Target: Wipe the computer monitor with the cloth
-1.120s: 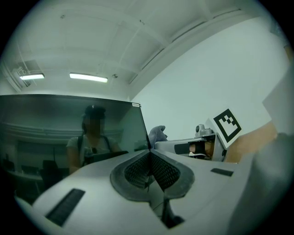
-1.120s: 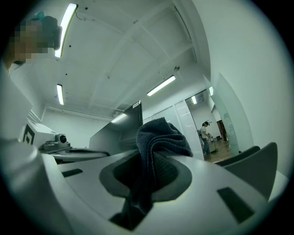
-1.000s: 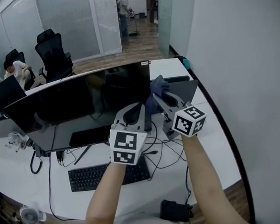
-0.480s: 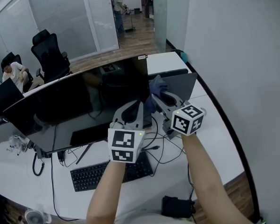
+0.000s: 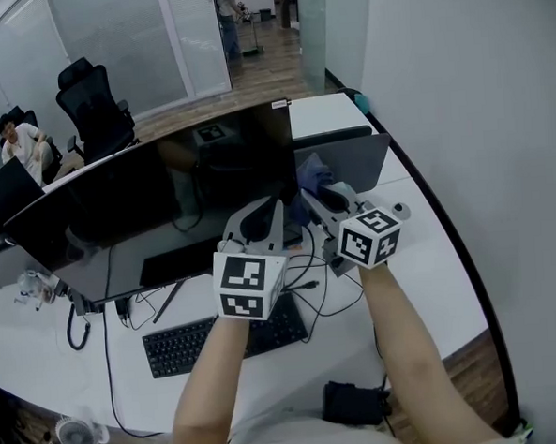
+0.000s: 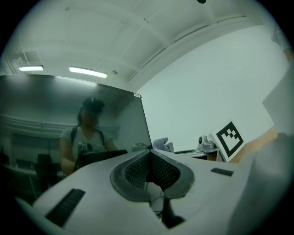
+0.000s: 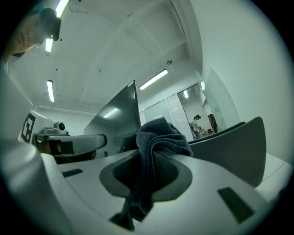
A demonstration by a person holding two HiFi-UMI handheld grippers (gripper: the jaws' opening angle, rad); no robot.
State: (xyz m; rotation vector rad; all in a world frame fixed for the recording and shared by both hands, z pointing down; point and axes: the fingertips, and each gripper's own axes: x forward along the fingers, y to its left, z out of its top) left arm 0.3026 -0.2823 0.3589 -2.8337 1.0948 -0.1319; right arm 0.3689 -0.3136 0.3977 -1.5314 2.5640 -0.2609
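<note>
The right gripper (image 5: 316,197) is clamped on a dark blue cloth (image 5: 311,174), whose bunched folds stick out past the jaw tips and hang just off the right edge of the wide, dark curved monitor (image 5: 164,204); in the right gripper view the cloth (image 7: 158,137) fills the gap between the pads and the monitor's edge (image 7: 131,108) stands close behind it. The left gripper (image 5: 259,219) is held in front of the monitor's lower right part, its jaws pressed together with nothing between them, as the left gripper view (image 6: 149,155) shows. The cloth does not look to be touching the glass yet, so the step in hand seems to be bringing it onto the screen. To do that well, the wad should probably meet the monitor first, with the hard jaw tips kept behind the fabric so they cannot scratch. Light, even pressure in overlapping passes from the monitor's right edge toward its left should cover the curve without rocking it. The cables (image 5: 315,284) below the monitor and the keyboard (image 5: 224,340) in front of it are best kept clear of.
</note>
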